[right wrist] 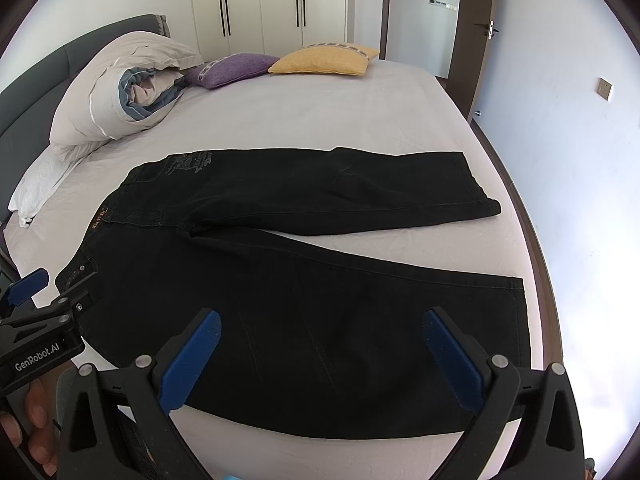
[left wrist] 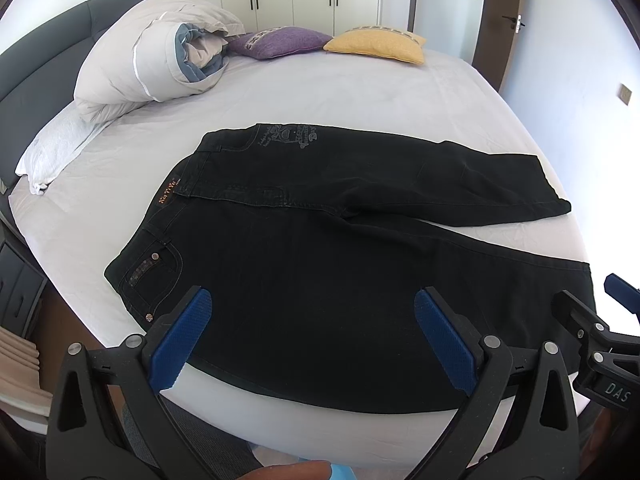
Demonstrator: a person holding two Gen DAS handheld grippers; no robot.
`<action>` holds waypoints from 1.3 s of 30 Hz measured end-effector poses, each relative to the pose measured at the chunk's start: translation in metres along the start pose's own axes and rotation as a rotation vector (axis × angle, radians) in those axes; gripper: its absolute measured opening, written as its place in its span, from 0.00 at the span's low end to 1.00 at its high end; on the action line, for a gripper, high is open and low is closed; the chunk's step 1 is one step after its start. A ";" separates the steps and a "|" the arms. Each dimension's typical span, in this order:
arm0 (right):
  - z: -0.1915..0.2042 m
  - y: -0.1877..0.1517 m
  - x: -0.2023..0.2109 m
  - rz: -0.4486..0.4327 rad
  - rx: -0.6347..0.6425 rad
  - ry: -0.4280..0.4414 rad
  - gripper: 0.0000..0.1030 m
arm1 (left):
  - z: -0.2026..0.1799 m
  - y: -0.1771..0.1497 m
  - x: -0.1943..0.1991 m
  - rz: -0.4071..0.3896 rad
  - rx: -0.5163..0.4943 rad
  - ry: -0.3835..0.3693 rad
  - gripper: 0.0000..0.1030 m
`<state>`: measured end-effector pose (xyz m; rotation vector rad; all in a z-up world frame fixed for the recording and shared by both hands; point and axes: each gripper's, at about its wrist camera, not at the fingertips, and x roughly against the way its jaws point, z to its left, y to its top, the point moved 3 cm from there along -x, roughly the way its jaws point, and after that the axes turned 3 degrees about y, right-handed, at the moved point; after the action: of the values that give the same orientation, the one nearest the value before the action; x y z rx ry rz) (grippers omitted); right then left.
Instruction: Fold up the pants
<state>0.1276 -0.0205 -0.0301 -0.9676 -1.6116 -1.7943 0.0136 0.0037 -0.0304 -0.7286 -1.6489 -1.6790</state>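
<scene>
Both grippers hang with fingers spread wide and nothing between them: the left gripper [left wrist: 312, 332] over the pants near the near edge of the bed, the right gripper [right wrist: 322, 354] beside it over the nearer leg. Beneath them the bed [left wrist: 360, 92] carries black pants [left wrist: 320, 264] laid flat, waistband toward the headboard [left wrist: 36, 76] side, legs splayed apart toward the opposite edge, the nearer leg reaching close to the near edge. A rolled duvet [left wrist: 148, 64] sits at the far headboard corner, with a white pillow [left wrist: 52, 148] under its near end. Beside the duvet along the far edge lie a purple cushion [left wrist: 280, 42] and a yellow cushion [left wrist: 376, 46], touching each other.
</scene>
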 end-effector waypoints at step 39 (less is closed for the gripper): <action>0.000 0.124 -0.108 0.073 0.295 0.422 0.94 | 0.130 0.226 -0.246 0.255 0.694 -0.649 1.00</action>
<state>0.2893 -0.0457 -0.0415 -0.4686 -1.4908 -1.5281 0.3355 0.1564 -0.0742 -1.1129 -2.2664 -0.6171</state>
